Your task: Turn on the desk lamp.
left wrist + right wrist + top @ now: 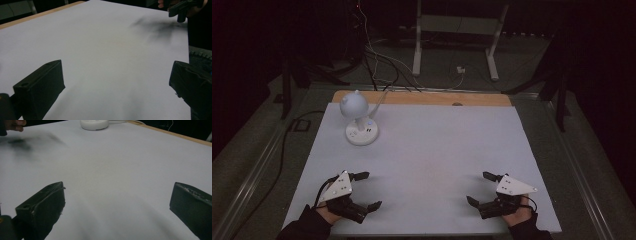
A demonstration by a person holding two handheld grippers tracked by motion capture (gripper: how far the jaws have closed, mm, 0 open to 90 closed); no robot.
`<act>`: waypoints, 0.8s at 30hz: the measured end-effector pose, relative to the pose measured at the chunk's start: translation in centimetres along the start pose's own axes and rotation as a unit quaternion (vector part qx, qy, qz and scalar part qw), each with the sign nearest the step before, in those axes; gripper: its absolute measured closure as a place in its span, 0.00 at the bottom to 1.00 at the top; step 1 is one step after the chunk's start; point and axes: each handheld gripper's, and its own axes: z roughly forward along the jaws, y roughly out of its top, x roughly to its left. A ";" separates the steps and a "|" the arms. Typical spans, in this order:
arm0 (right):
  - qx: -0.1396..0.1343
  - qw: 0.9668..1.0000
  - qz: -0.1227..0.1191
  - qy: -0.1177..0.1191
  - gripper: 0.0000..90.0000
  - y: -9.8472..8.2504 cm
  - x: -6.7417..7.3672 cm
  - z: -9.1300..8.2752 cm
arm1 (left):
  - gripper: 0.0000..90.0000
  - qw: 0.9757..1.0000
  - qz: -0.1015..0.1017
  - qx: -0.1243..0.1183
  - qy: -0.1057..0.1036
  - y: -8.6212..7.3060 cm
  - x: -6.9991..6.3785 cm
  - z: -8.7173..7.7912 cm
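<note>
You're working in what looks like a lab or recording room. The table (422, 150) is covered by a plain white sheet over a wooden top, and the surroundings are kept dark. Behind it, cables (377, 60) run loose across the floor past a white metal stand (457, 30). A small white lamp (358, 117) sits at the table's far left.

Hand-held grippers (368, 190) (478, 188) apart, prob. empty
</note>
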 end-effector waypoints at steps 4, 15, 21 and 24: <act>-0.001 1.000 -0.001 0.001 0.00 0.1 0.0 0.0 | 0.00 1.000 0.001 0.002 0.000 0.0 -0.1 0.0; -0.002 1.000 0.002 0.009 0.00 0.3 -0.1 -0.1 | 0.00 1.000 0.003 0.002 0.007 0.1 -0.1 0.0; -0.004 1.000 0.005 0.010 0.00 0.3 -0.1 -0.1 | 0.00 1.000 0.003 0.002 0.000 0.1 -0.1 0.0; -0.005 1.000 0.005 0.011 0.00 0.3 -0.1 -0.1 | 0.00 1.000 0.004 0.004 -0.002 0.1 -0.1 0.1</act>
